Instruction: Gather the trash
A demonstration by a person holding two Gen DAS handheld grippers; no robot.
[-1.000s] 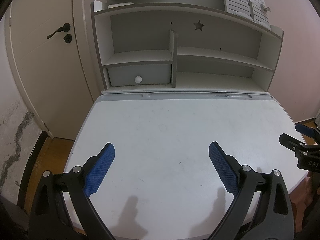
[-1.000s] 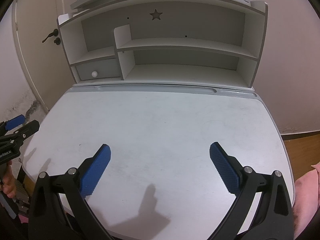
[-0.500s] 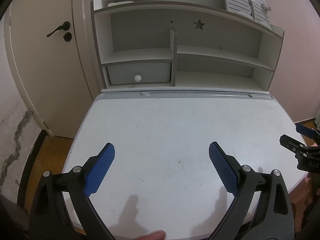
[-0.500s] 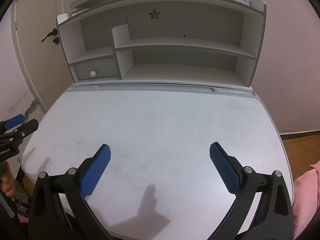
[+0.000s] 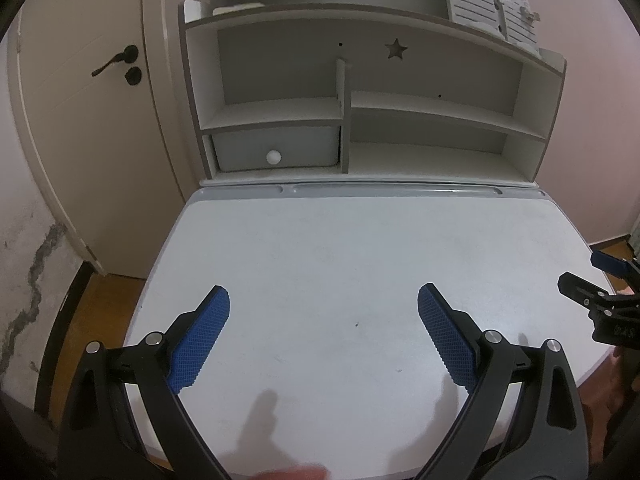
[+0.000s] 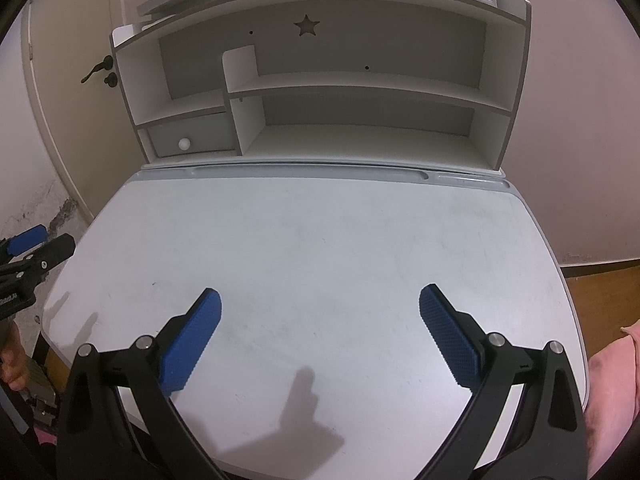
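Both claws sat wide apart and empty over the near edge of the worktop point(image 5: 360, 248): left claw point(image 5: 323, 312), right claw point(image 6: 320, 310). No trash showed on the worktop or on the shelf unit point(image 6: 320, 120) behind it, so I couldn't tell whether collection was finished or not yet started. Left view alone showed the door point(image 5: 100, 120) left of the worktop; right view alone showed something pink point(image 6: 612, 360) at the worktop's right edge.

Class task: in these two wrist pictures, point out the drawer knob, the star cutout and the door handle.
drawer knob point(image 5: 273, 156): left wrist view, centre of the white ball.
star cutout point(image 6: 306, 25): right wrist view, middle of the star hole.
door handle point(image 5: 114, 61): left wrist view, on the dark lever.
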